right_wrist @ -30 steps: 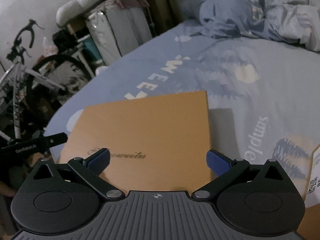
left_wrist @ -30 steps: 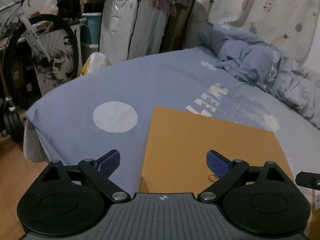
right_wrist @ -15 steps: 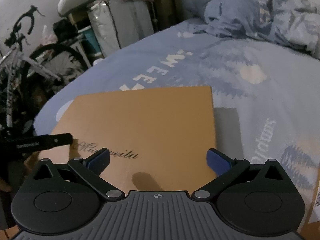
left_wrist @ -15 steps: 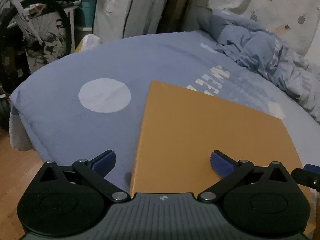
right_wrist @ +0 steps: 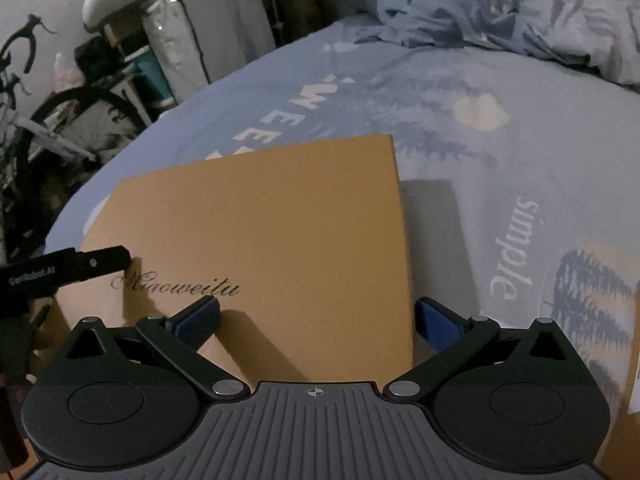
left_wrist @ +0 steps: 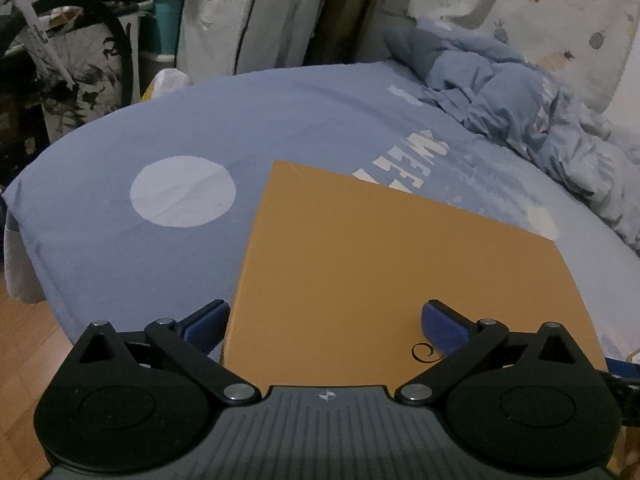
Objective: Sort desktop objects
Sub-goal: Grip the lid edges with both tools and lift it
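Observation:
A flat orange box (left_wrist: 392, 264) with dark script lettering lies on the blue bedsheet (left_wrist: 120, 264). My left gripper (left_wrist: 324, 318) hangs open over the box's near left corner: its left finger is outside the left edge, its right finger over the lid. In the right wrist view the same orange box (right_wrist: 272, 216) fills the middle. My right gripper (right_wrist: 316, 312) is open astride the box's right edge, with one finger above the lid and the other past the edge over the sheet. Nothing is gripped. The left gripper's black finger (right_wrist: 68, 270) shows at the left border.
A crumpled blue duvet (left_wrist: 520, 108) lies at the far right of the bed. A bicycle (left_wrist: 80, 52) and zipped storage bags (left_wrist: 248, 16) stand beyond the bed's end. Wooden floor (left_wrist: 24, 352) lies to the left. A cardboard box's edge (right_wrist: 635, 360) shows at right.
Both grippers have sunk closer to the orange box, which now looms larger in both views. The left jaws have spread a little wider.

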The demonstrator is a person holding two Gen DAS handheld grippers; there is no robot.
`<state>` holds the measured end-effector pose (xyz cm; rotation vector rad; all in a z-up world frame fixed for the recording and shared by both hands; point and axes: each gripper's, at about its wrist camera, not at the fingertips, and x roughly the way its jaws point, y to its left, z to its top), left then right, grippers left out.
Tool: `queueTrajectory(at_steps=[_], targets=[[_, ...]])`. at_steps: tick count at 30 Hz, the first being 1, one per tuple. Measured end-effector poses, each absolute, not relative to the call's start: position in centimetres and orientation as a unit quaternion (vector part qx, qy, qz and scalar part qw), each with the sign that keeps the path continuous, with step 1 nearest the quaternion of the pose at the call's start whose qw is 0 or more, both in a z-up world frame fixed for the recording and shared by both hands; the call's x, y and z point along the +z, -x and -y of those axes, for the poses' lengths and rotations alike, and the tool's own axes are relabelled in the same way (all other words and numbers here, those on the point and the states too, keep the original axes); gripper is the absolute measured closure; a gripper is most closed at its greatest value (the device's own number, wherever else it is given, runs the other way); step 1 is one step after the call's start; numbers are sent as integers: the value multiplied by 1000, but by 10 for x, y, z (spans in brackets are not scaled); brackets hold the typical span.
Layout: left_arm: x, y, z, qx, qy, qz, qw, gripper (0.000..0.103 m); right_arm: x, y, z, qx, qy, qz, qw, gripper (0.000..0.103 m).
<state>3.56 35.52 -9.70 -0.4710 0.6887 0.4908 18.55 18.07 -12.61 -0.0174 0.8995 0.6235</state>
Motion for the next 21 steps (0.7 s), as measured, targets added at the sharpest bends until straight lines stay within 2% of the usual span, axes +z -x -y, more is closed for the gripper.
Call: queueTrajectory(at_steps=[11, 21], targets=[[-90, -39, -339, 253, 224, -344, 876, 0, -119, -185, -184, 249, 3, -458, 853, 0], [-64, -38, -316, 257, 224, -347, 874, 0, -88, -171, -161, 238, 11, -444, 864, 0]])
